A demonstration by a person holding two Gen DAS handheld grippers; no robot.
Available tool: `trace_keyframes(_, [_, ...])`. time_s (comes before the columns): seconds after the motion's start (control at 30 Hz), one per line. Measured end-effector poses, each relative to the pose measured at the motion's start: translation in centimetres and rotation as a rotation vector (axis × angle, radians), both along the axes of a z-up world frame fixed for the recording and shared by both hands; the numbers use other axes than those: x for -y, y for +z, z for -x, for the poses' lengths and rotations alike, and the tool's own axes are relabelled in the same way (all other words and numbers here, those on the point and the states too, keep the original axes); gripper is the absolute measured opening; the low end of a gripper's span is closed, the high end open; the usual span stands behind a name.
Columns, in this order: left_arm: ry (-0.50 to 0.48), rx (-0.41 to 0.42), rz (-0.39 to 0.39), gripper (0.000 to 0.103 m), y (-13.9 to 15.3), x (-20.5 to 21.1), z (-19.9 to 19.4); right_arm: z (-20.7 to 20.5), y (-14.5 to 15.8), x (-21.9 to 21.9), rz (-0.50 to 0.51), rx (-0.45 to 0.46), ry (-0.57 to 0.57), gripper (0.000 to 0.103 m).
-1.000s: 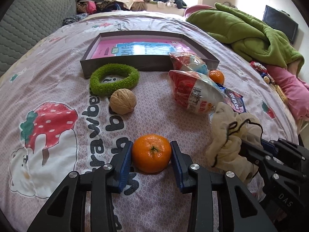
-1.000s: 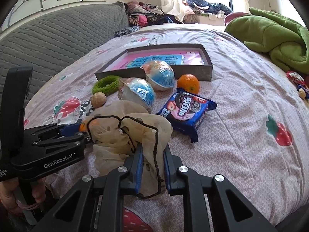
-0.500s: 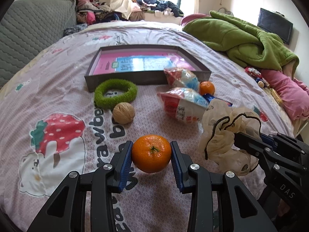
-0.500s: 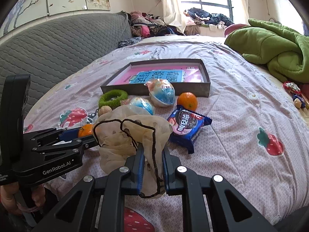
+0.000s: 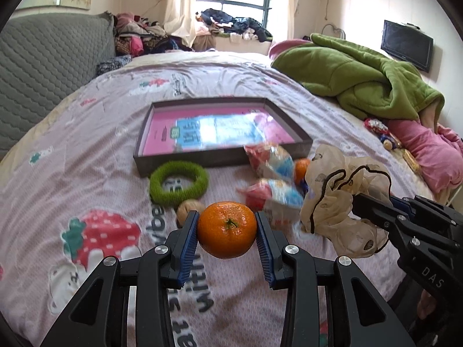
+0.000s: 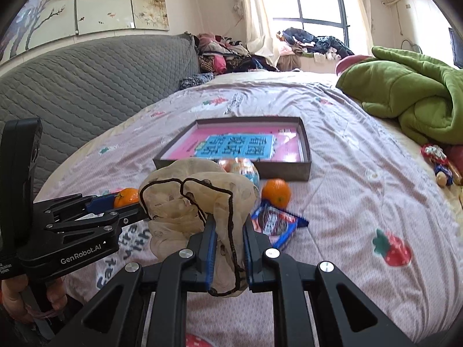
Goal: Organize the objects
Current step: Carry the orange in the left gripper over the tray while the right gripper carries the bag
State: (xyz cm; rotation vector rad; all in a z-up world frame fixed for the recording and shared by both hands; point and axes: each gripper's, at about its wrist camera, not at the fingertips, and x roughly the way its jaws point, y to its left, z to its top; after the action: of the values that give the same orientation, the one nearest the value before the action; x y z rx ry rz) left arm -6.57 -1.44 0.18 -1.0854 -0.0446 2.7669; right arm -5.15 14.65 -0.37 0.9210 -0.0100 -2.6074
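My left gripper [image 5: 227, 228] is shut on an orange tangerine [image 5: 226, 229], held in the air above the bedspread; the tangerine [image 6: 126, 197] also shows at the left of the right wrist view. A crumpled beige scrunchie with black trim [image 6: 199, 202] hangs lifted in my right gripper [image 6: 230, 240], which is shut on it. The same scrunchie [image 5: 338, 199] appears at the right of the left wrist view. A shallow grey box with a pink and blue bottom [image 5: 220, 133] lies farther back on the bed.
On the bed lie a green fuzzy ring [image 5: 178, 182], a walnut [image 5: 185, 211], two wrapped egg toys [image 5: 272, 193], a second tangerine [image 6: 276, 192] and a blue cookie packet [image 6: 275, 222]. A green blanket [image 5: 364, 75] is heaped at the right; a grey headboard [image 6: 86, 86] stands left.
Both grippers have risen off the bedspread, carrying the tangerine and the scrunchie up. The box and loose items now sit farther below and away in both views.
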Motion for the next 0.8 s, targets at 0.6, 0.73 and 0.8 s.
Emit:
trace_keyframes(0.6, [0.023, -0.056, 0.0, 0.039, 3.6, 2.7, 5.7, 5.5, 3.7, 0.4, 0.008, -0.091, 0.001, 0.017])
trace_keyframes(0.73, [0.03, -0.061, 0.006, 0.039, 4.0, 3.4, 6.9, 6.4, 4.5, 0.6, 0.017, -0.111, 0.006, 0.017])
trace_keyframes(0.8, [0.028, -0.059, 0.004, 0.039, 4.1, 3.6, 7.4, 6.9, 4.7, 0.6, 0.025, -0.114, 0.009, 0.017])
